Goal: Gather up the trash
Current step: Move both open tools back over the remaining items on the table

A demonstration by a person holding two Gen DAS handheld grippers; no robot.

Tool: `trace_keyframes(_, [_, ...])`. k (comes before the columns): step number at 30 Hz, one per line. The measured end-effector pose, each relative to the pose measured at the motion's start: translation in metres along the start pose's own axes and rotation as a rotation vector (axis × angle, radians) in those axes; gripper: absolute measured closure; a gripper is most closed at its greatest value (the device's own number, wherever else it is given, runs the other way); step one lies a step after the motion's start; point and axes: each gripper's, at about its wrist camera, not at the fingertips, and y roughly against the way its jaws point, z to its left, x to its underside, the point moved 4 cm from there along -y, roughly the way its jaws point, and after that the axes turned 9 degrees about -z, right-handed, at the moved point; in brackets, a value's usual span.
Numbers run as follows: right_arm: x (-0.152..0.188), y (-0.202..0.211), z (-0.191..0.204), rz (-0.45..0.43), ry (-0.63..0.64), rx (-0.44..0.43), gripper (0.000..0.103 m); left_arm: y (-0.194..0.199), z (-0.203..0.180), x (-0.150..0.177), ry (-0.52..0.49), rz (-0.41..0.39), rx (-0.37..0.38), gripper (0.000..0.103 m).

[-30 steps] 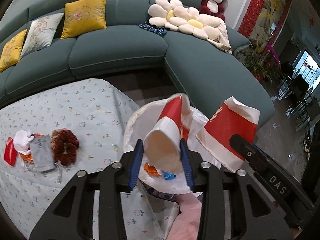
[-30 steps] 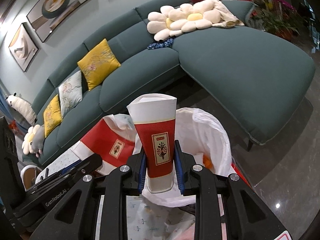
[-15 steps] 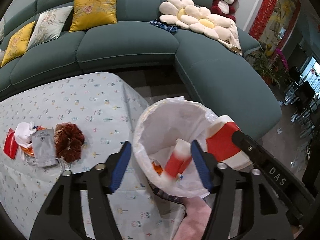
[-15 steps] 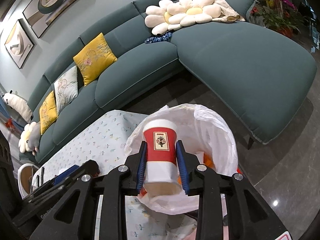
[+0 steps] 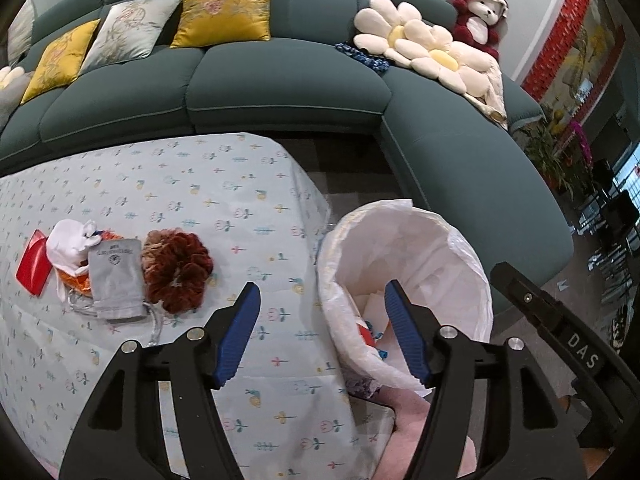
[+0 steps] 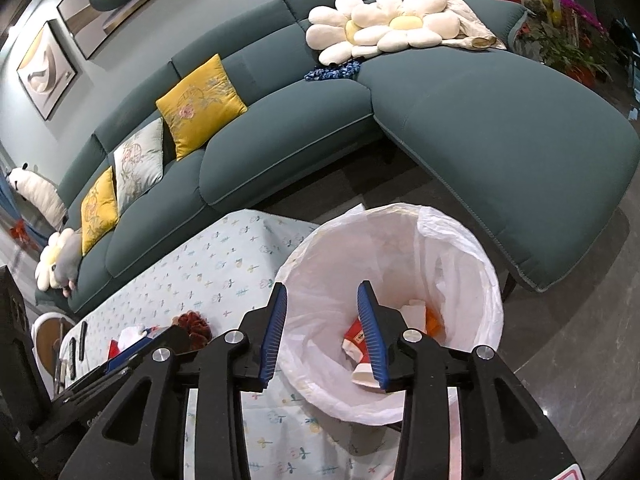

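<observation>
Right wrist view: both tongs, left (image 5: 322, 332) and right (image 6: 322, 330), gape empty over the bin bag (image 6: 460, 240); approach the trash pile (image 5: 100, 268) left of the left tongs squarely.

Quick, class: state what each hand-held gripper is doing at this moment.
Left hand-held gripper: open, holding nothing.
Right hand-held gripper: open, empty, above the trash bag.
</observation>
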Motion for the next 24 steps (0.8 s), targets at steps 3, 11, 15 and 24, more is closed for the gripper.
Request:
trace_keyframes(3, [0.006,-0.002,0.013,0.011,0.020,-0.009,0.065,0.002,0.014,0.001,0.022,-0.001,-0.013,0.042])
trace_keyframes(11, [0.024,-0.008,0.053,0.046,0.078,-0.045,0.063,0.011,0.060,0.008,0.087,0.000,-0.059,0.042])
trace_keyframes(15, [0.033,-0.011,0.074,0.063,0.098,-0.063,0.062,0.018,0.086,0.011,0.125,-0.003,-0.085,0.042])
trace_keyframes(24, [0.061,-0.016,0.125,0.109,0.167,-0.106,0.062,0.033,0.146,0.023,0.213,-0.005,-0.135,0.041])
